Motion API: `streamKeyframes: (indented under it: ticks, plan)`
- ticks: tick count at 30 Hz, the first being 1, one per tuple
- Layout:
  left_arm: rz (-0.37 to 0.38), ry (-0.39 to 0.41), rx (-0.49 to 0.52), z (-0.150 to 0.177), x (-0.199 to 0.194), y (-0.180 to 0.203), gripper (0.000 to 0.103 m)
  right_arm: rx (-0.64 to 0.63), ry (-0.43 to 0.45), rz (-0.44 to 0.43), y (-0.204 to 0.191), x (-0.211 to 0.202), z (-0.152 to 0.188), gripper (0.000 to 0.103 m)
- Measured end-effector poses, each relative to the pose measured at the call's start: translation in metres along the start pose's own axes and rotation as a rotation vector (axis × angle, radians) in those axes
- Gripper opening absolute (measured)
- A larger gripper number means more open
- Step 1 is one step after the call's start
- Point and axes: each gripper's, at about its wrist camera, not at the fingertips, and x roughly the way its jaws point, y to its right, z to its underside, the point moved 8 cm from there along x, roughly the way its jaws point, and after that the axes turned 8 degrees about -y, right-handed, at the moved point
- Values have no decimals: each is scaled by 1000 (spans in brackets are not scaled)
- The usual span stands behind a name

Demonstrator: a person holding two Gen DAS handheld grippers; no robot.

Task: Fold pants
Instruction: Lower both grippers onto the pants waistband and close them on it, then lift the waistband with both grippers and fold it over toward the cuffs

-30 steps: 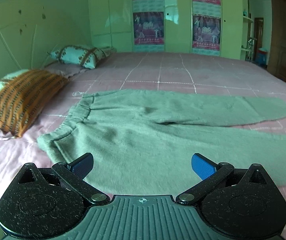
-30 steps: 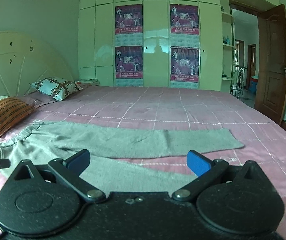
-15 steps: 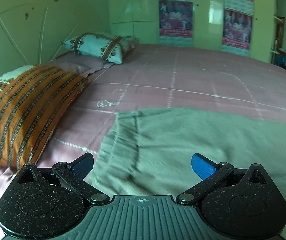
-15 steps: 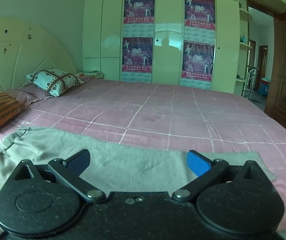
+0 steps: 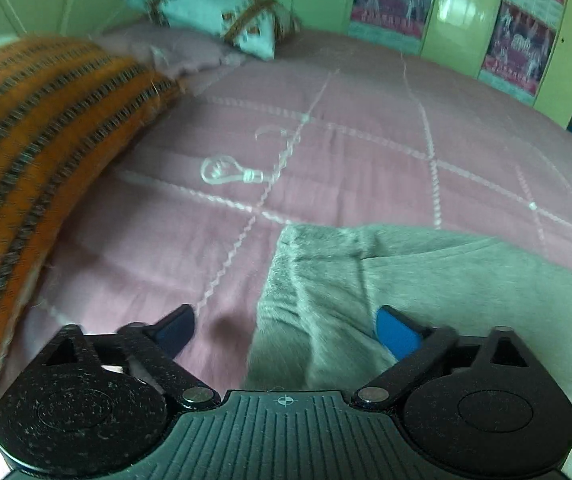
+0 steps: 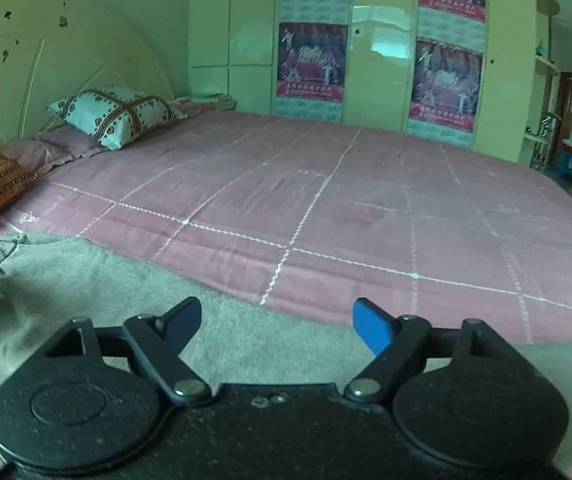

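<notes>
- Positioning my left gripper [image 5: 284, 330], jaws apart, astride the grey pants [image 5: 426, 280] waistband corner to pinch it.
- Right gripper [image 6: 276, 322]: jaws apart over the far pant leg on the bed [image 6: 366, 208], ready to lift.

The grey fuzzy fleece pants [image 5: 426, 276] lie on a matt pink quilted cloth bedspread [image 6: 326, 200], beside a coarse orange striped woven pillow [image 5: 38, 120], before glossy pale-green lacquered wardrobe doors [image 6: 378, 40].
</notes>
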Motion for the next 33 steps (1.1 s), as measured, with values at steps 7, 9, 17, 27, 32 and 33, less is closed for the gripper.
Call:
streamKeyframes:
  ticks: [7, 9, 17, 27, 32, 33]
  plan:
    - [88, -63, 64, -13, 33, 16, 91, -60, -94, -49, -7, 65, -7, 59]
    - [104, -63, 75, -16, 34, 20, 80, -76, -125, -52, -8, 80, -7, 55]
    - [124, -52, 107, -24, 38, 32, 64, -205, -191, -89, -21, 108, 5, 55]
    - [197, -22, 99, -22, 35, 28, 39, -283, -235, -164, -26, 111, -2, 17]
    - [249, 23, 82, -20, 19, 25, 27, -314, -206, -118, -37, 95, -3, 0]
    - [266, 37, 78, -20, 13, 24, 27, -297, -193, -129, -35, 88, -6, 0]
